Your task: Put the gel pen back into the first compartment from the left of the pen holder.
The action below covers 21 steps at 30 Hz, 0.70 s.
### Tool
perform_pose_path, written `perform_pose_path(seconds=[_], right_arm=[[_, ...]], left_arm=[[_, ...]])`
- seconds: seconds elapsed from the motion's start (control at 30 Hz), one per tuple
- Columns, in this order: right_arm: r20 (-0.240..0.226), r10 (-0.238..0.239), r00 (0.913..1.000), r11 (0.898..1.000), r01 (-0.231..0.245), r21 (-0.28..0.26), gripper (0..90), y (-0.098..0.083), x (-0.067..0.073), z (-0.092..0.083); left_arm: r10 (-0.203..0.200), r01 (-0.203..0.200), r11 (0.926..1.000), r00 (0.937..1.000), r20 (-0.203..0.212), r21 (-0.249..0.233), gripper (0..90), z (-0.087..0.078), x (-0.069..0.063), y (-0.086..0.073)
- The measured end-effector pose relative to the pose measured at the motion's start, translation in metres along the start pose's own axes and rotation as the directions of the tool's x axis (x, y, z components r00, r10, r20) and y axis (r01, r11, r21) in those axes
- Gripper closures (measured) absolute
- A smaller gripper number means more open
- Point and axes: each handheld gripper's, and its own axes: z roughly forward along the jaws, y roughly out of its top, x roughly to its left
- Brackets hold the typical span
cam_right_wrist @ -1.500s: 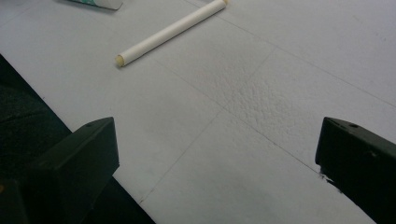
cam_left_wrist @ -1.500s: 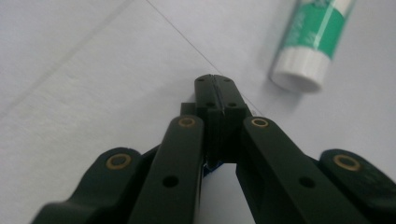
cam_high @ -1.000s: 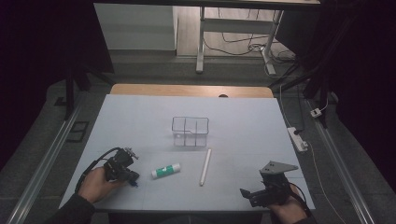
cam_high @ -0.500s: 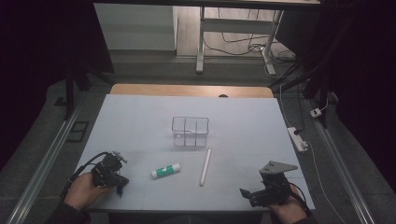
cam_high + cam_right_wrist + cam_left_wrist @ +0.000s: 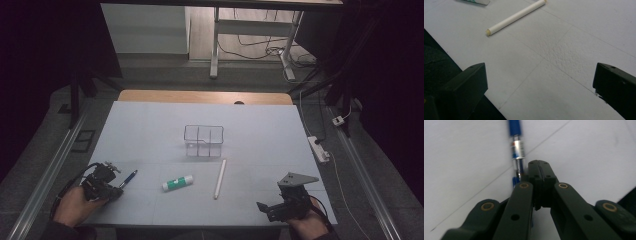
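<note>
My left gripper (image 5: 114, 187) rests at the front left of the white mat (image 5: 150, 125), held by a hand. In the left gripper view its jaws (image 5: 539, 166) are shut with nothing between them. A blue pen (image 5: 516, 140) lies flat right beside their left side, pointing away; in the high view the blue pen (image 5: 128, 178) sits just right of that gripper. A green-and-white glue stick (image 5: 177, 183) and a white stick (image 5: 220, 178) lie mid-front. A clear divided holder (image 5: 203, 141) stands at the centre. My right gripper (image 5: 265, 207) is open at the front right, its jaws (image 5: 539, 82) wide over bare mat, the white stick (image 5: 515, 17) ahead.
The mat's front edge runs just under the right gripper, with dark floor beyond it (image 5: 439, 62). A white power strip (image 5: 318, 149) lies off the table's right side. A wooden tabletop strip (image 5: 205, 96) shows behind the mat, with desk legs and cables farther back.
My left gripper has slid left along the front of the mat, away from the glue stick, and the blue pen now lies uncovered beside it. The right gripper has stayed put.
</note>
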Motion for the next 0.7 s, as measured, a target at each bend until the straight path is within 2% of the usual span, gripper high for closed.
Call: perform_pose_path(seconds=[0.1, 0.17, 0.23, 0.33, 0.37, 0.4, 0.47, 0.53, 0.6, 0.7], right_arm=[[-0.001, -0.001, 1.0000, 1.000, 0.001, 0.000, 0.0, 0.000, 0.000, 0.000], [-0.002, -0.001, 1.0000, 1.000, 0.001, 0.000, 0.0, 0.000, 0.000, 0.000], [-0.001, -0.001, 1.0000, 1.000, 0.001, -0.001, 0.0, 0.000, 0.000, 0.000], [0.000, 0.000, 1.0000, 1.000, 0.000, -0.001, 0.0, 0.000, 0.000, 0.000], [0.000, -0.001, 1.0000, 1.000, 0.001, 0.000, 0.0, 0.000, 0.000, 0.000], [-0.001, -0.001, 1.0000, 1.000, 0.001, 0.000, 0.0, 0.000, 0.000, 0.000], [-0.003, -0.001, 1.0000, 1.000, 0.001, -0.001, 0.0, 0.000, 0.000, 0.000], [-0.004, -0.002, 1.0000, 1.000, 0.002, 0.000, 0.0, 0.000, 0.000, 0.000], [-0.004, -0.002, 1.0000, 1.000, 0.002, 0.000, 0.0, 0.000, 0.000, 0.000], [-0.005, -0.002, 1.0000, 1.000, 0.002, 0.000, 0.0, 0.000, 0.000, 0.000]], left_arm=[[0.005, -0.004, 1.0000, 0.9999, 0.015, -0.009, 88.9, -0.001, 0.000, 0.000], [0.005, -0.003, 0.9984, 0.9992, 0.039, -0.057, 88.8, -0.006, -0.001, 0.000], [0.006, -0.004, 0.9953, 0.9998, 0.019, -0.097, 86.5, -0.013, -0.002, -0.001], [-0.002, -0.001, 0.9910, 0.9998, -0.020, -0.134, 73.4, -0.017, 0.000, -0.002], [-0.001, -0.004, 0.9891, 0.9992, -0.040, -0.147, 66.3, -0.017, 0.001, -0.003], [-0.002, -0.005, 0.9888, 0.9988, -0.050, -0.149, 58.9, -0.017, 0.001, -0.003], [-0.005, -0.006, 0.9872, 0.9979, -0.064, -0.159, 51.3, -0.015, 0.002, -0.001], [-0.011, 0.000, 0.9859, 0.9978, -0.065, -0.167, 37.1, -0.013, 0.003, 0.001], [-0.021, 0.010, 0.9840, 0.9979, -0.061, -0.178, 27.9, -0.011, 0.006, 0.003], [-0.036, 0.025, 0.9852, 0.9977, -0.058, -0.170, 14.2, -0.006, 0.010, 0.008]])
